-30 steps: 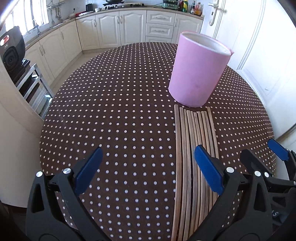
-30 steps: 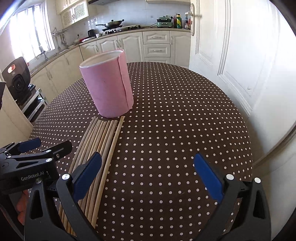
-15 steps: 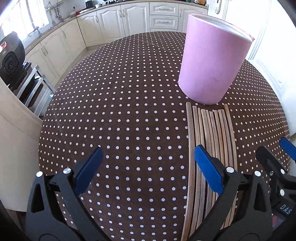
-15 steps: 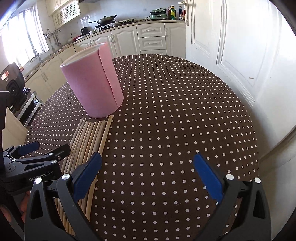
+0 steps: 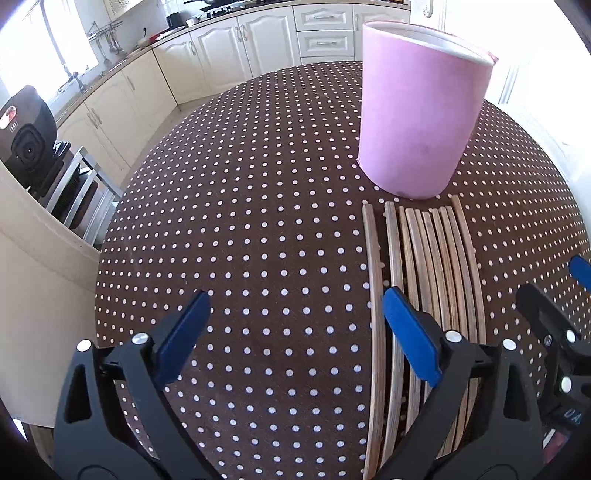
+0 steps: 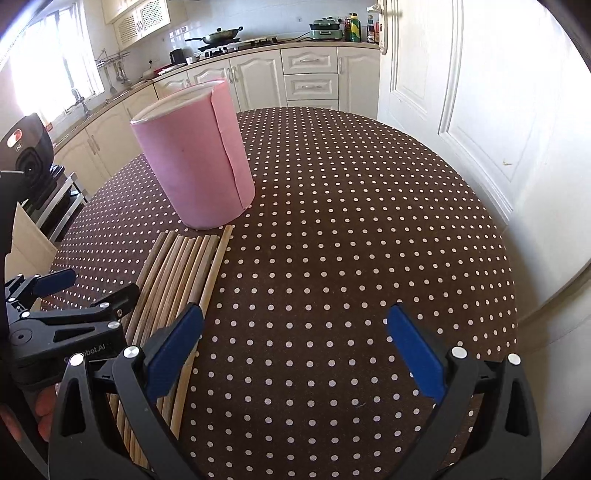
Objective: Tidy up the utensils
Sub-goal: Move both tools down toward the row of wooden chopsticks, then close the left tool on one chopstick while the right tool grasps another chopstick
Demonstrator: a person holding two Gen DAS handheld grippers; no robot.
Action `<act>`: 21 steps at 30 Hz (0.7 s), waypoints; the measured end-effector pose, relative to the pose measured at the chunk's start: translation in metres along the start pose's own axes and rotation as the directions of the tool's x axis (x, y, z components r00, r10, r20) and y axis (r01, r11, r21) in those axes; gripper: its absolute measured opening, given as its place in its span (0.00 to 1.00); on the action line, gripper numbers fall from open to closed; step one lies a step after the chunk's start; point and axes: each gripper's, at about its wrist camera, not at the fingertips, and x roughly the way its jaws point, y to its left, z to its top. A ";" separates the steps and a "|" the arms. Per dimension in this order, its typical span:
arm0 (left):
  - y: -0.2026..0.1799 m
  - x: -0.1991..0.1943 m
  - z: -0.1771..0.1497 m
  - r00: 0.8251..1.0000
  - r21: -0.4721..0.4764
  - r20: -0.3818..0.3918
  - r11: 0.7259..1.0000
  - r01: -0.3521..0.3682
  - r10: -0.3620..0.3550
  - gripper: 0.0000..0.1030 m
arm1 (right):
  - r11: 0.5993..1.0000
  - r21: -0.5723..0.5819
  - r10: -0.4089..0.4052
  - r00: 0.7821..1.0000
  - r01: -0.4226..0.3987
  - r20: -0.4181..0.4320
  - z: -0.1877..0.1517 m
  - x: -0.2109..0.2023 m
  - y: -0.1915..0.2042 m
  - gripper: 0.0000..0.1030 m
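**Both tongs spread over the chopsticks beside the pink holder**

The round bench (image 6: 369, 206) fills most of both views. It carries a dark brown cloth with white dots. Behind it stand cream kitchen cabinets (image 6: 310, 79) with a wok (image 6: 218, 36) on the stove, and a white door (image 6: 443, 92) is at the right side.

On the bench a pink cylindrical holder (image 5: 417, 122) stands upright, its mouth open at the top. In the right wrist view a vertical seam runs down its pink wrapping.

Just in front of the holder lies a row of wooden chopsticks (image 5: 432, 266), side by side and flat on the cloth. Their far ends lie just at the holder's foot; whether they touch it I cannot tell. One stick on the left of the row lies a little apart from the others, with a narrow strip of cloth between.

The left tongs (image 5: 295, 321) hang over the bench with the jaws wide apart and now closing a little. Their right blue pad is above the left part of the row, and nothing is pinched.

The right tongs (image 6: 295, 339) are also spread wide and hold nothing. Their left pad is over the right edge of the chopstick row, their right pad over bare cloth.

A few fingers (image 6: 44, 410) of the person show at the lower left in the right wrist view.
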 end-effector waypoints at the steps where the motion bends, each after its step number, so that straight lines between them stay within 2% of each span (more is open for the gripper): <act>1: -0.002 -0.003 -0.001 1.000 0.010 0.003 1.000 0.002 -0.002 0.85 | 1.000 0.002 0.001 1.000 -0.001 -0.001 0.000 0.000 0.000 0.93; 2: -0.002 -0.004 -0.004 1.000 0.017 0.007 1.000 0.006 -0.007 0.83 | 1.000 0.004 0.001 1.000 -0.001 -0.001 0.000 0.000 0.001 0.93; 5: -0.005 -0.009 -0.008 0.997 0.021 0.002 0.997 0.073 -0.074 0.69 | 1.000 0.006 0.005 1.000 -0.005 -0.002 -0.001 0.001 0.003 0.93; 6: -0.005 -0.008 -0.008 0.992 0.014 -0.021 0.993 0.121 -0.121 0.53 | 1.000 0.006 0.007 1.000 -0.007 0.001 -0.001 0.000 0.004 0.93; 7: -0.004 -0.007 -0.008 0.988 0.006 -0.039 0.989 0.147 -0.146 0.48 | 1.000 0.007 0.010 1.000 -0.010 0.006 -0.001 0.000 0.004 0.93; 11: -0.003 -0.009 -0.010 0.986 -0.010 -0.014 0.986 0.167 -0.167 0.41 | 1.000 0.003 0.020 1.000 -0.020 0.017 -0.001 -0.001 0.010 0.93; 14: 0.002 -0.010 -0.011 0.984 -0.022 -0.007 0.984 0.176 -0.176 0.32 | 1.000 -0.023 0.019 1.000 -0.019 0.014 0.000 0.001 0.019 0.93; 16: 0.009 -0.011 -0.012 0.982 -0.037 0.001 0.981 0.189 -0.189 0.25 | 0.999 -0.041 -0.004 1.000 0.004 0.019 -0.001 0.002 0.026 0.93; 21: 0.035 -0.012 -0.016 0.971 -0.068 0.032 0.969 0.239 -0.237 0.18 | 0.993 -0.067 -0.093 0.995 0.096 0.041 -0.002 0.011 0.037 0.93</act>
